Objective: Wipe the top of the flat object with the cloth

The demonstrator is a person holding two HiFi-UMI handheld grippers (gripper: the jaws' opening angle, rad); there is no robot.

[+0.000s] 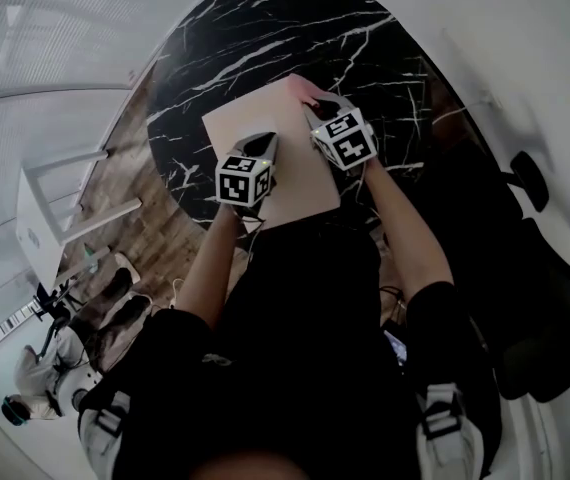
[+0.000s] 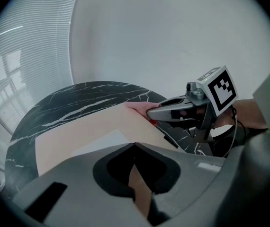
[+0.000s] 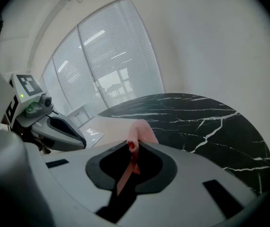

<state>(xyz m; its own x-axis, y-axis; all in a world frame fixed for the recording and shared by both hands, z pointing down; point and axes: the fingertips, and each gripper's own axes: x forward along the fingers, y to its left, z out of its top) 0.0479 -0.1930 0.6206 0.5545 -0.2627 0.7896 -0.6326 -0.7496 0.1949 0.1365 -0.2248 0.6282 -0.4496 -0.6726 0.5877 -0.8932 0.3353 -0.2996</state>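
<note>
A: Cloth [image 3: 139,130] first. Where?
B: Pink, bunched just past the tips of the right gripper [image 3: 131,144], at the centre of the right gripper view. Clenched there, with a red-edged fold running back between the jaws.

A: And relative to the flat object [image 1: 265,118]?
B: Lies on its far corner, in the upper middle of the head view, touching the pale beige top.

A: Placement of that flat object?
B: Rests flat on the round black table [image 1: 265,28] with white veins, toward the table's lower edge in the head view.

A: Left gripper [image 2: 134,144]?
B: Jaws pressed together at the tips, nothing pinched. Points down at the lower left part of the beige top, left of the right gripper and apart from it. Shows a strip of beige through the slot behind the tips. Sits just behind a white patch [image 2: 102,142] on the beige top, at the lower middle of the left gripper view.

A: Touching the top or just above it?
B: Hard to tell from any view.

A: Anything else around?
B: White stand [image 1: 50,203] at the left of the head view, black chair [image 1: 555,308] at the right. Slatted blinds [image 3: 111,56] across the upper left of the right gripper view.
</note>
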